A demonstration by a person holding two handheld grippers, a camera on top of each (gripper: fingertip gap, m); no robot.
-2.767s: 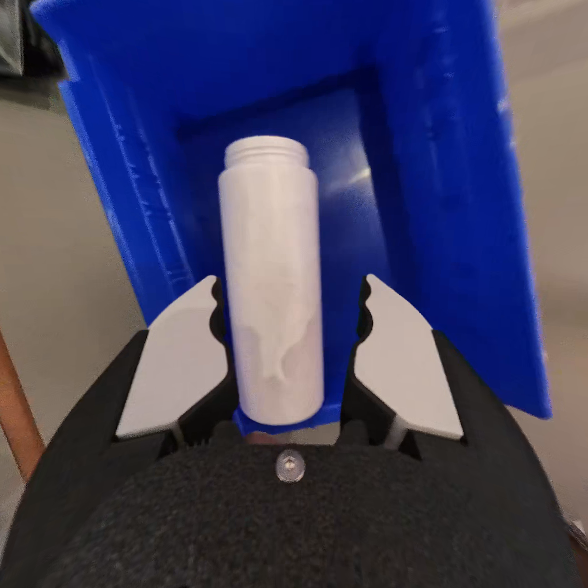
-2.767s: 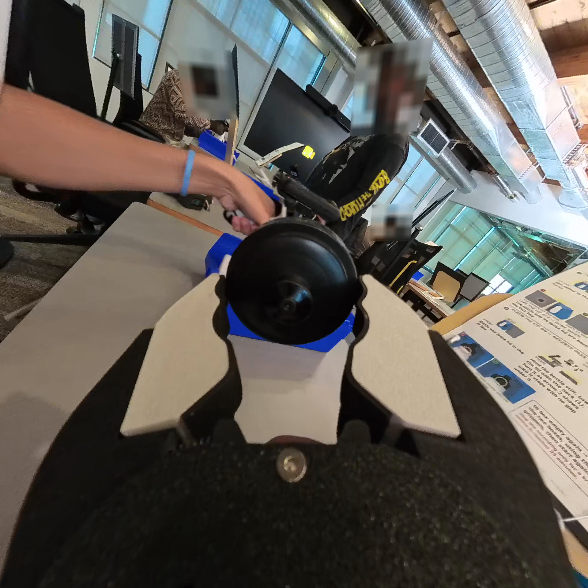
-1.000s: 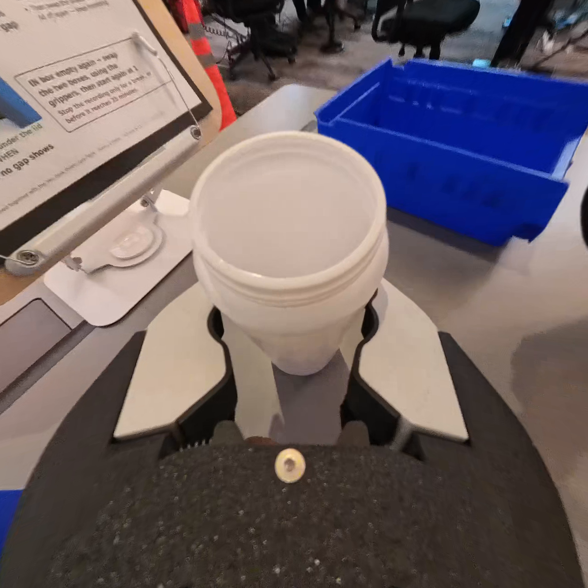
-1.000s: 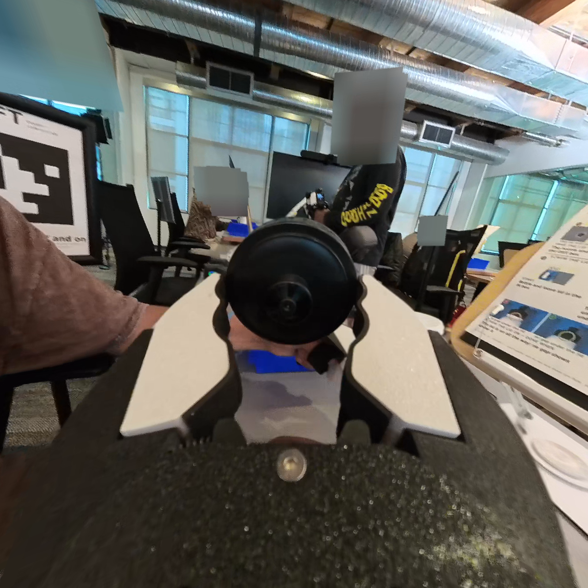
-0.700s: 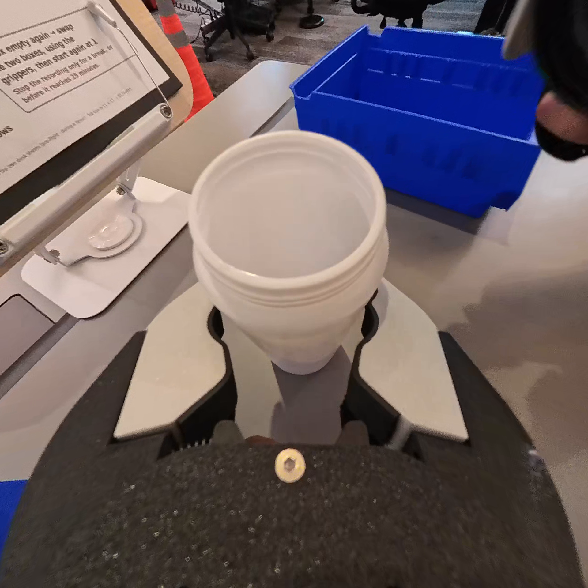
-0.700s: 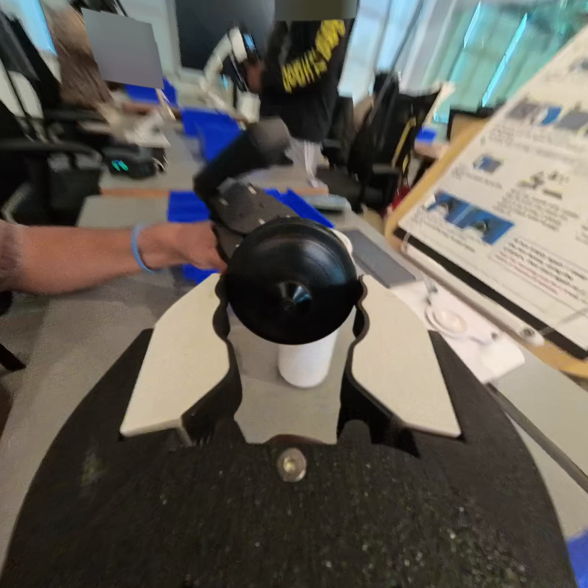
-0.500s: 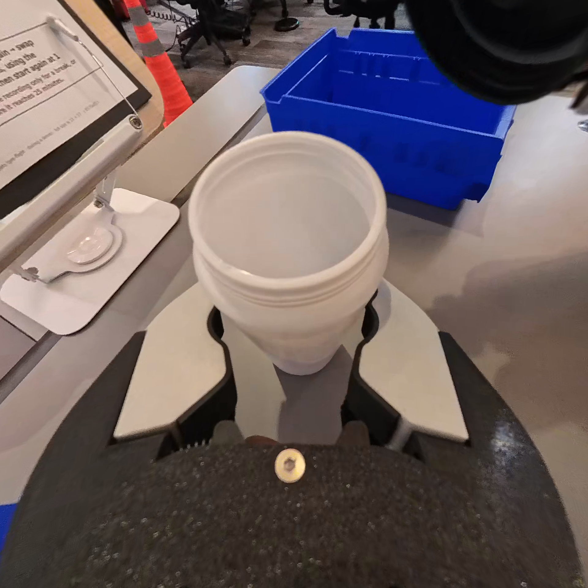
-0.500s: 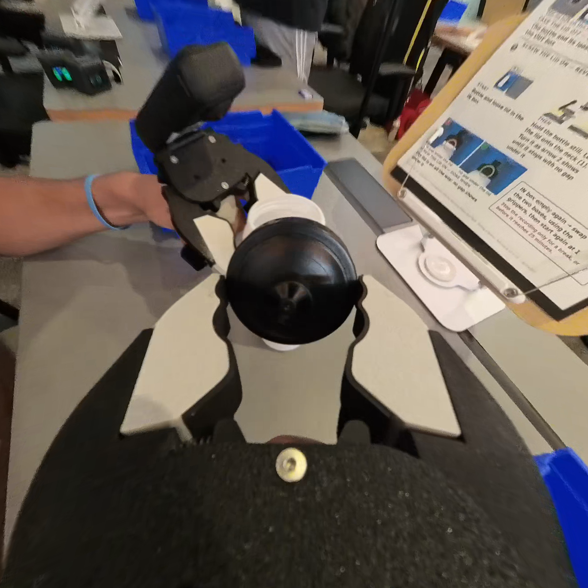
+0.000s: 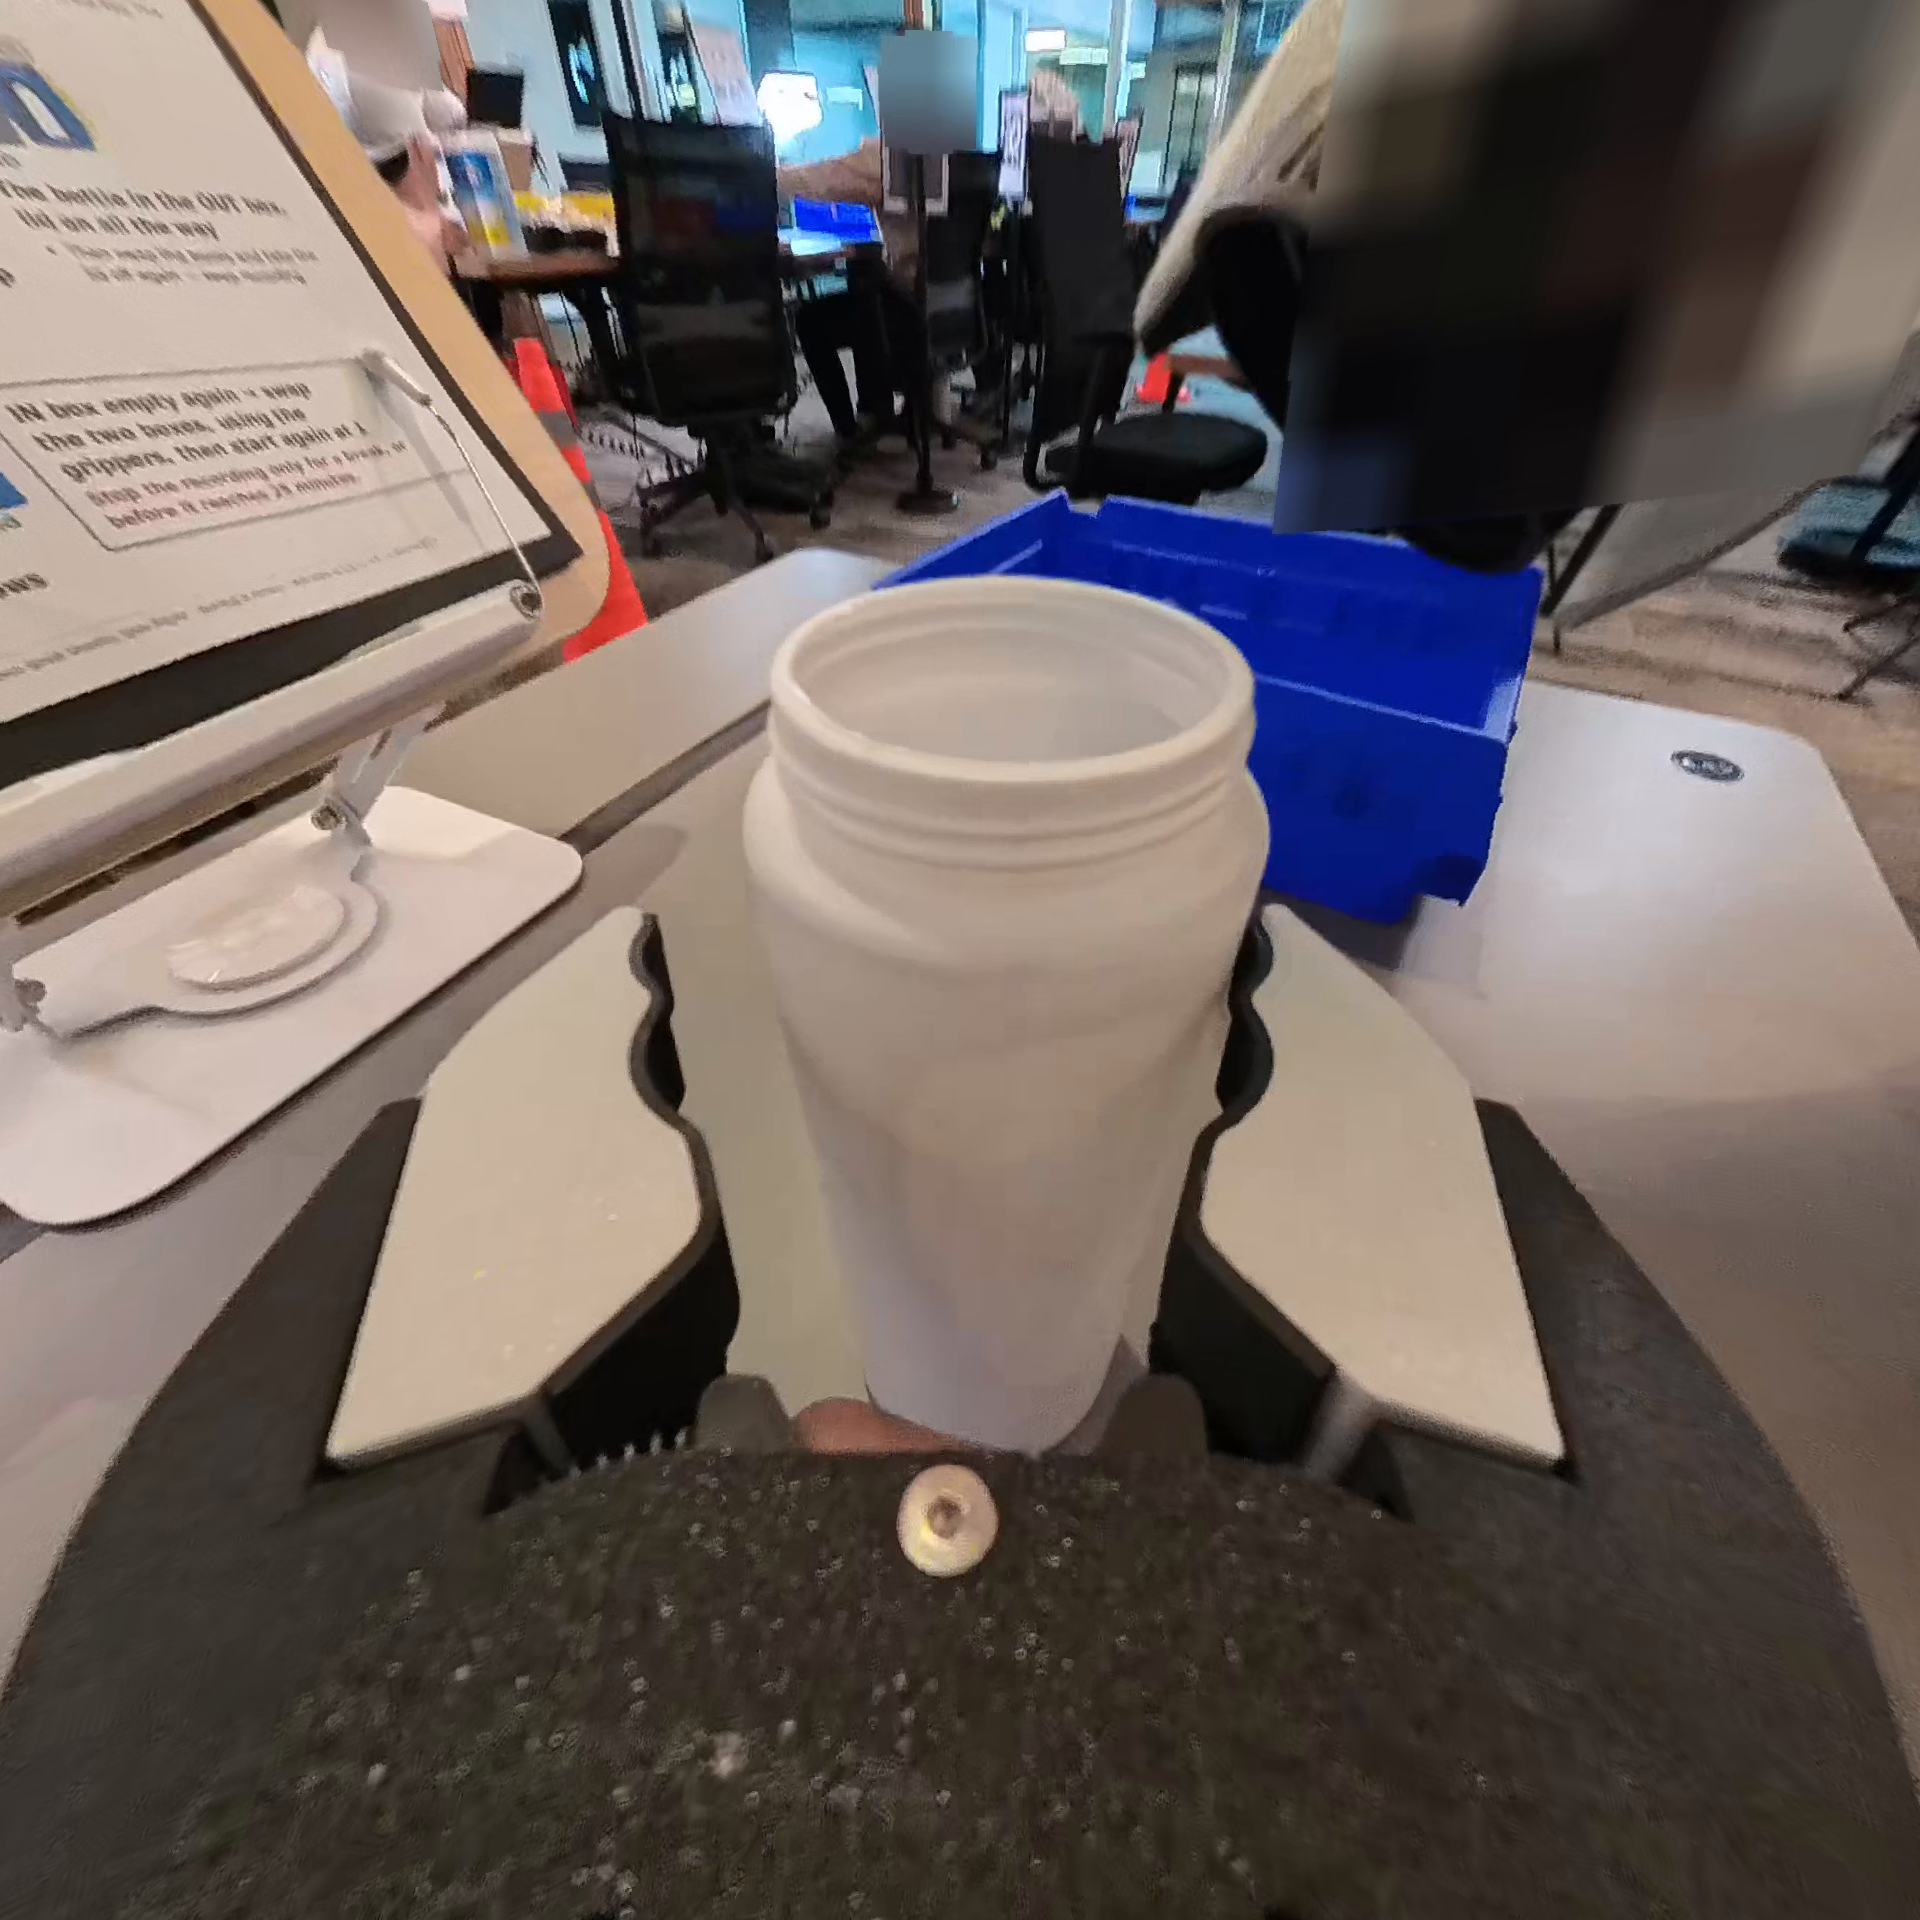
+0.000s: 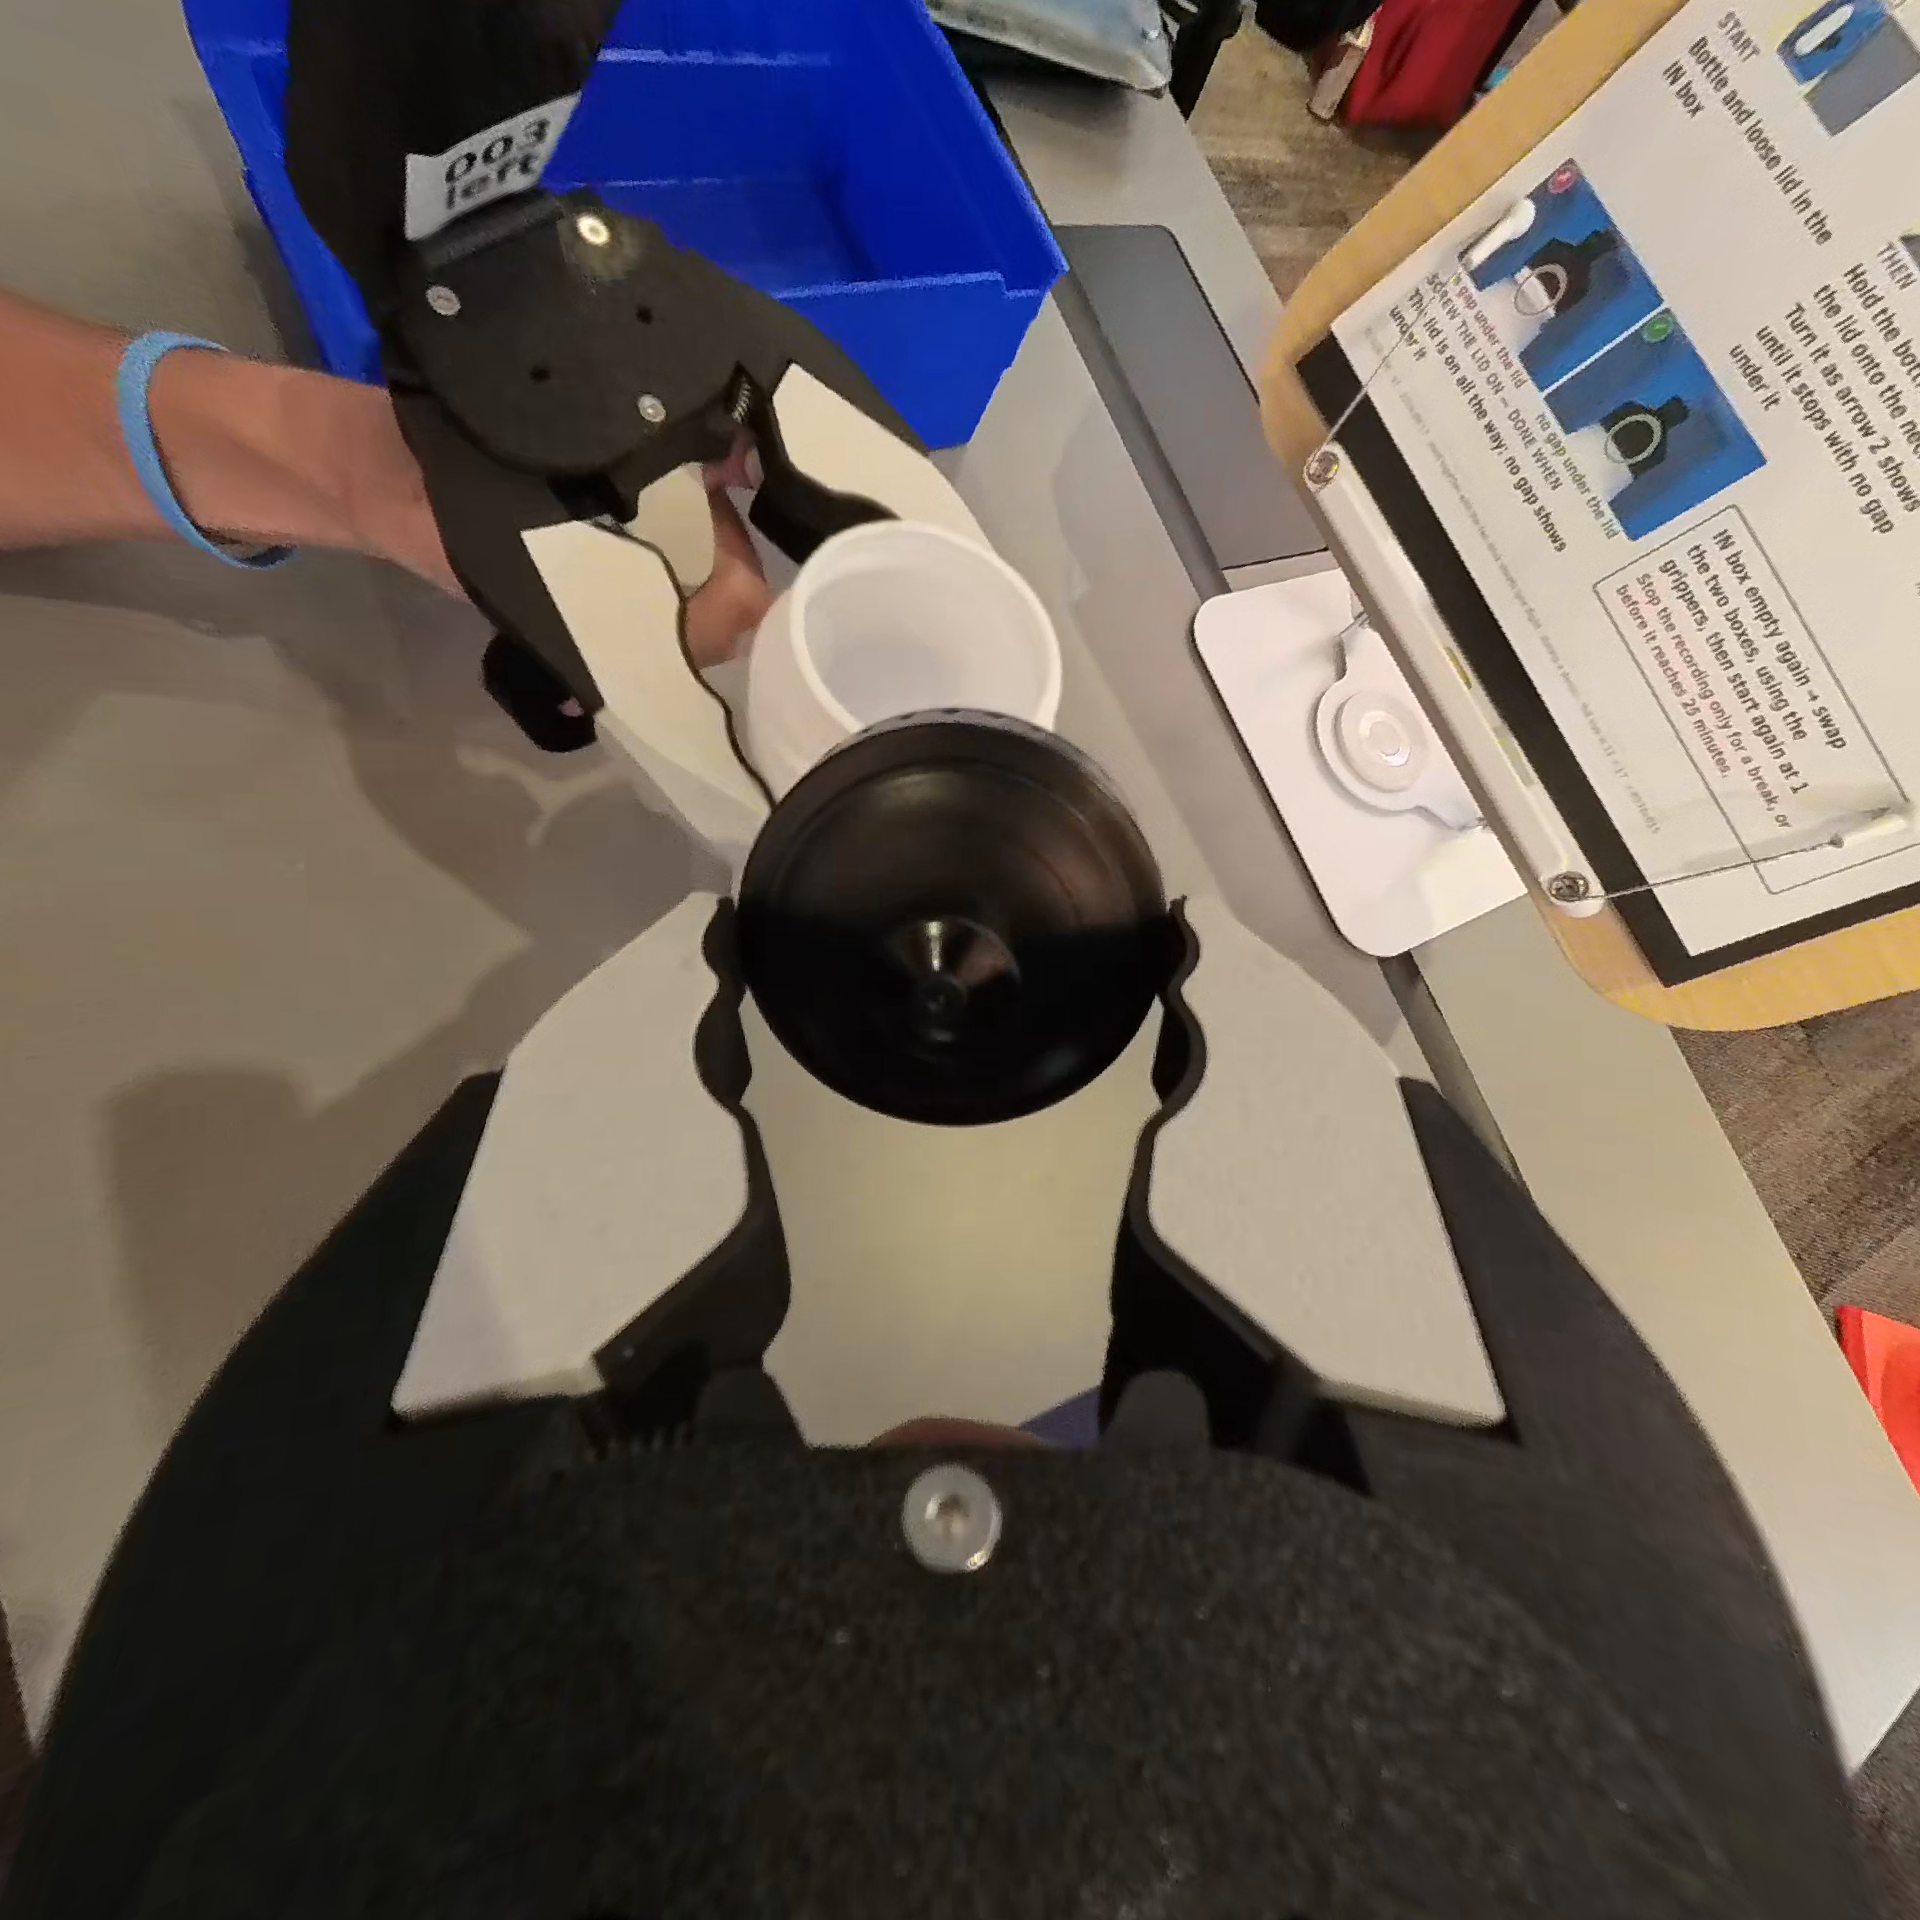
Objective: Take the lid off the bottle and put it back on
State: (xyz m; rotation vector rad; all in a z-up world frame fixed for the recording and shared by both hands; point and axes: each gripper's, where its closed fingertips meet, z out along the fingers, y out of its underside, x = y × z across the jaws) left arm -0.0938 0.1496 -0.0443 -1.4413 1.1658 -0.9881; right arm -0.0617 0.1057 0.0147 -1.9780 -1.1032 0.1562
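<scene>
Two hand-held grippers with black bodies and pale grey finger plates are in use, one per hand. One white plastic bottle [image 9: 1003,987] with a wide threaded neck is seen standing open-mouthed on the grey table [image 9: 1621,997], between the fingers of the left gripper [image 9: 951,1013]. A clear strip of table is visible between the left finger [image 9: 582,1122] and the bottle wall, so the jaws are spread and the bottle is not clamped; on the right side the pad lies just beside the bottle, and contact cannot be judged.

One black round lid [image 10: 948,920] is clamped between the two pads of the right gripper [image 10: 948,971], its hollow underside turned toward the camera. In the right wrist view the lid is held above and just in front of the bottle's [image 10: 899,644] open mouth, not yet on the neck. The left gripper [image 10: 665,582] is also shown there from behind, held by a hand [image 10: 343,488] with one light blue wristband [image 10: 171,447].

One blue plastic bin [image 9: 1340,665] is seen behind the bottle in the left wrist view, and one [image 10: 769,177] behind the left gripper in the right wrist view. One printed instruction sheet on a wooden board [image 10: 1621,436] is propped on one white stand [image 10: 1351,748] at the table's edge. Two orange cones [image 9: 608,561] are visible on the floor beyond.
</scene>
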